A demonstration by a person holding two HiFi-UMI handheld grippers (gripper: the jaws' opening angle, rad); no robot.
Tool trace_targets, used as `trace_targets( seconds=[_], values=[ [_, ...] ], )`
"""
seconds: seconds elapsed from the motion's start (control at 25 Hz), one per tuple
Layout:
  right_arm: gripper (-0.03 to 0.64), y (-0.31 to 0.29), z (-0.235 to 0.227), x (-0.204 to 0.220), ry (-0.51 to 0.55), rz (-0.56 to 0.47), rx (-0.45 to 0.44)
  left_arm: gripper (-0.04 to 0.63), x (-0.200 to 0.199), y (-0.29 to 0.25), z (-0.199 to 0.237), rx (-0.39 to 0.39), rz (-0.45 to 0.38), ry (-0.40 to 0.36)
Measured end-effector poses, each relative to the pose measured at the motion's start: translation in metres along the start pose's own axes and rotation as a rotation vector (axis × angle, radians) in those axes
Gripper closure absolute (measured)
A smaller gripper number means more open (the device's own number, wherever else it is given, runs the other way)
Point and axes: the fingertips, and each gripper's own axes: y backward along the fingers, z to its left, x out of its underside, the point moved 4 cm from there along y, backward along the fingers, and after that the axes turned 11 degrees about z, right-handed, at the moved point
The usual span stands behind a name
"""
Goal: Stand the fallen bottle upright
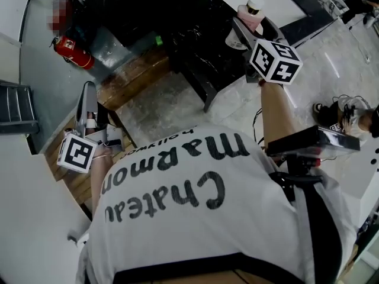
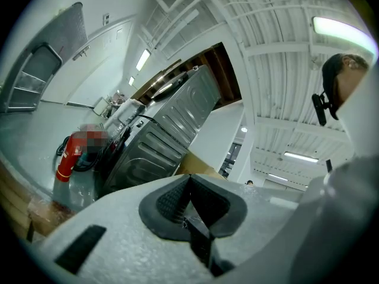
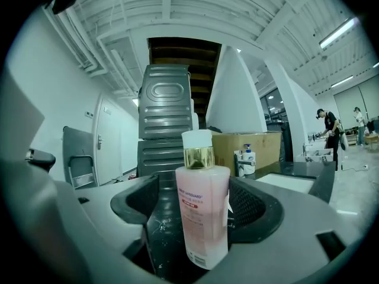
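While the right gripper (image 3: 194,207) is held at the edge of the black table (image 1: 198,43), its jaws stand apart with the bottle (image 3: 202,218) between them. The bottle is upright: a pale pink body, a gold collar (image 3: 199,157) and a white cap (image 3: 196,138) on top. In the right gripper view, the pad on the view's right lies against the bottle's side. On the view's left, a dark strip shows between the bottle and the other pad, so the claw is open and not clamped. The bottle's base is partly hidden by the gripper body, so contact with the table cannot be confirmed.

In the head view, the right marker cube (image 1: 274,61) sits just below the bottle, at the end of the person's outstretched arm.

The left gripper (image 2: 189,201) is held low at the person's left side, well apart from the bottle. Its jaws are closed, the two ribbed pads meet along a centre line, and nothing is between them. The left marker cube (image 1: 77,152) shows beside the white T-shirt (image 1: 195,218).

Behind the bottle stand a grey metal cabinet (image 3: 166,117) and a cardboard box (image 3: 246,144). A red fire extinguisher (image 1: 73,52) stands on the floor, left of the table.
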Motion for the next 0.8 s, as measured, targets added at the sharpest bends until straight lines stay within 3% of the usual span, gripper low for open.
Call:
trace_targets(
  seconds=[0.4, 0.6, 0.64, 0.72, 0.8],
  values=[
    [0.293, 0.019, 0.022, 0.001, 0.045, -0.014, -0.028, 0.581, 0.019, -0.025, -0.013, 0.093, 0.085, 0.005],
    [0.299, 0.097, 0.065, 0.020, 0.008, -0.027, -0.048, 0.581, 0.034, 0.026, -0.032, 0.167, 0.110, -0.009],
    [0.313, 0.113, 0.072, 0.024, -0.001, -0.025, -0.046, 0.581, 0.036, 0.036, -0.036, 0.180, 0.114, -0.006],
    [0.468, 0.142, 0.082, 0.030, -0.027, -0.032, -0.028, 0.581, 0.040, 0.048, -0.041, 0.206, 0.130, -0.017],
    [0.504, 0.167, 0.087, 0.036, -0.059, -0.045, -0.007, 0.581, 0.046, 0.055, -0.047, 0.227, 0.154, -0.041]
  ],
)
